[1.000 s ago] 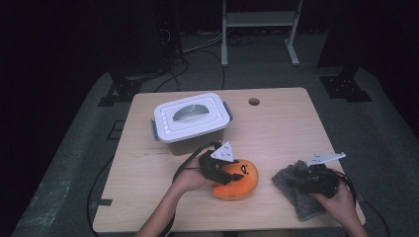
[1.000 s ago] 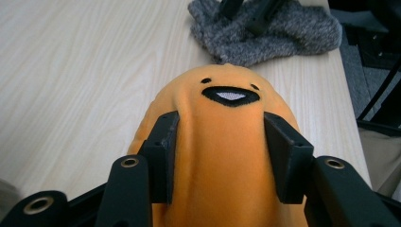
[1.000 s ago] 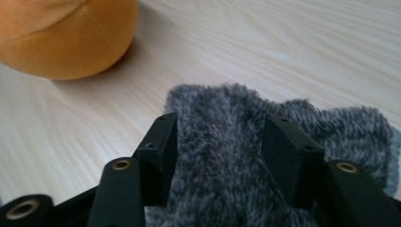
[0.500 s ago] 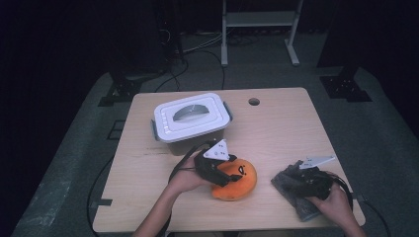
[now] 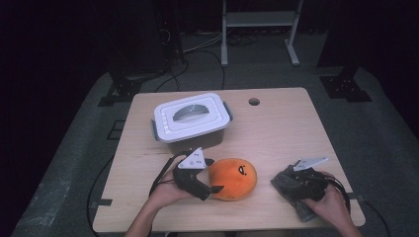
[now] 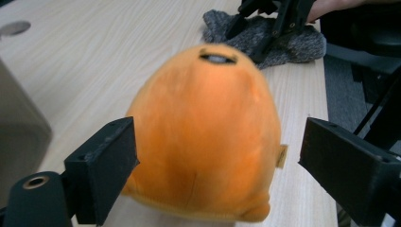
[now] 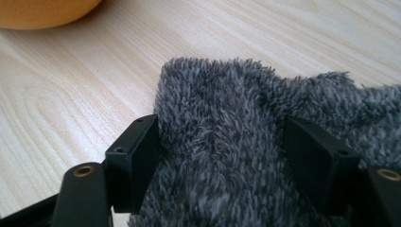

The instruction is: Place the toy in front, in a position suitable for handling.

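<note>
A round orange plush toy with a small black face [image 5: 232, 178] lies near the front edge of a pale wooden table [image 5: 276, 133], directly right of the left gripper [image 5: 213, 175]. That gripper's jaws have just been opening and now straddle the toy, one side showing a gap. The right gripper [image 5: 289, 183], jaws also just opened, stands over a fuzzy grey cloth [image 5: 286, 190] at the near right. A lidded white plastic box [image 5: 191, 118] sits farther back. The room is dark.
</note>
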`<state>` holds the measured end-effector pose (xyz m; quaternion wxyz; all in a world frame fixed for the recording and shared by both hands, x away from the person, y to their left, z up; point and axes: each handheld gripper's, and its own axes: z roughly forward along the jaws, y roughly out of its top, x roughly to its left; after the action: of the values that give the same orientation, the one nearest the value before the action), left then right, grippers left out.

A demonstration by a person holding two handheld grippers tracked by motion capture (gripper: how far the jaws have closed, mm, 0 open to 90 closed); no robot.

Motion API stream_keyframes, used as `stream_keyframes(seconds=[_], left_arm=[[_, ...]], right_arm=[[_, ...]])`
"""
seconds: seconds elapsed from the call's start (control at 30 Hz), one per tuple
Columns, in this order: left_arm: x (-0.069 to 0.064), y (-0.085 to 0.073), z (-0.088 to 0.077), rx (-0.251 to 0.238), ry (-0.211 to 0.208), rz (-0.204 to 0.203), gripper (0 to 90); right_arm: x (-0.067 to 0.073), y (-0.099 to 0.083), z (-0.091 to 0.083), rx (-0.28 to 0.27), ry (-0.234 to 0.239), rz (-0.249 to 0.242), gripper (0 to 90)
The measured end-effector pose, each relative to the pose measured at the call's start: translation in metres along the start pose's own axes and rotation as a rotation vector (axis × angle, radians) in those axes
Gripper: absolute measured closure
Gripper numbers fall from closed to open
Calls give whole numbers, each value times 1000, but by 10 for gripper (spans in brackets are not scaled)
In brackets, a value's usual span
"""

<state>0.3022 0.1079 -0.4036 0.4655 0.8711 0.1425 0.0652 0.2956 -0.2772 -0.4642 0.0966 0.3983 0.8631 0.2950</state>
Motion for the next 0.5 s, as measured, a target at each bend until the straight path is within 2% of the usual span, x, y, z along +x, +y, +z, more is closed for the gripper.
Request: stream_keyframes(seconds=[0.07, 0.13, 0.2, 0.27, 0.3, 0.33, 0.5], left_arm=[[2, -8, 3, -5, -5, -17, 115], [4, -13, 7, 17, -22, -22, 181], [5, -16, 10, 18, -17, -19, 248], [6, -17, 11, 18, -12, -17, 288], [6, -18, 13, 19, -5, -21, 288], [9, -19, 15, 7, -17, -35, 320], [8, -21, 21, -8, -20, -31, 356]], right_arm=[[3, 2, 1, 12, -17, 2, 278], [5, 3, 1, 25, -39, -11, 295], [6, 4, 1, 34, -54, -22, 326], [5, 4, 0, 36, -61, -15, 390], [5, 4, 0, 36, -61, -15, 390], [3, 5, -1, 38, -67, -5, 456], [4, 7, -2, 54, -75, 5, 579]])
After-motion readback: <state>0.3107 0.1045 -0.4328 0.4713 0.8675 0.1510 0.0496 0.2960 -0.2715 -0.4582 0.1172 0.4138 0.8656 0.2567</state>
